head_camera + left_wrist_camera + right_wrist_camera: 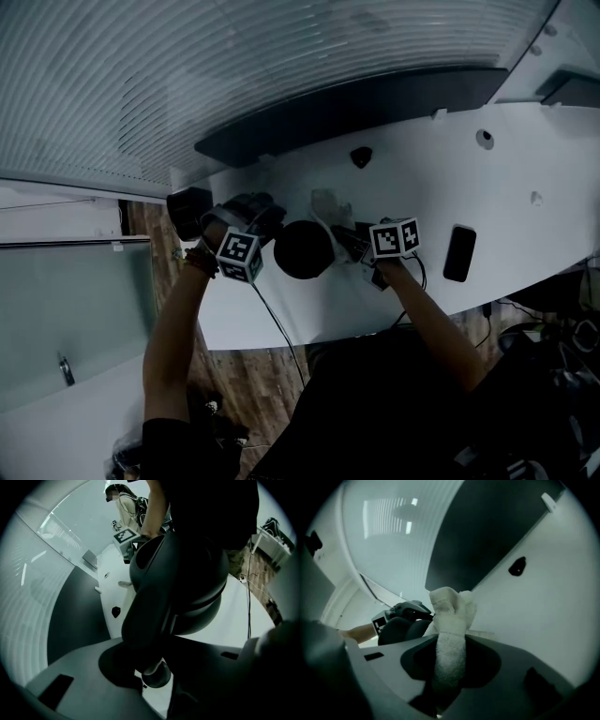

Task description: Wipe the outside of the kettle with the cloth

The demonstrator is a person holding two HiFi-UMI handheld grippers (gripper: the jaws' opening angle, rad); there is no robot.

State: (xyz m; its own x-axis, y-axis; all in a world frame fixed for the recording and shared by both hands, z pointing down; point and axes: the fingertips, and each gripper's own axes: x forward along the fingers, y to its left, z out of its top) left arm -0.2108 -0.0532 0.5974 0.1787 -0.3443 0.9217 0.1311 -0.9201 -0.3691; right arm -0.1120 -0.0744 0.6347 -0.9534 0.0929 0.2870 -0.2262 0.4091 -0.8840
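We had the left tool (154,666) clamped on the kettle (180,569) by its handle (146,616) and the right tool (450,670) pinching the cloth (451,616) near it, wiping apparently unfinished.

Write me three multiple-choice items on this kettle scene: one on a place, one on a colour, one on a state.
1. In the head view, where does the black phone lie on the table?
A) right of the kettle
B) left of the kettle
C) on top of the kettle

2. What colour is the cloth?
A) red
B) white
C) black

3. What is the right gripper doing?
A) standing open and empty
B) clamping the phone
C) clamping the cloth

Key: 1 A, the phone lies past the right gripper, on the side away from the kettle. 2 B, it shows white in the right gripper view. 3 C, the cloth stands bunched between its jaws.
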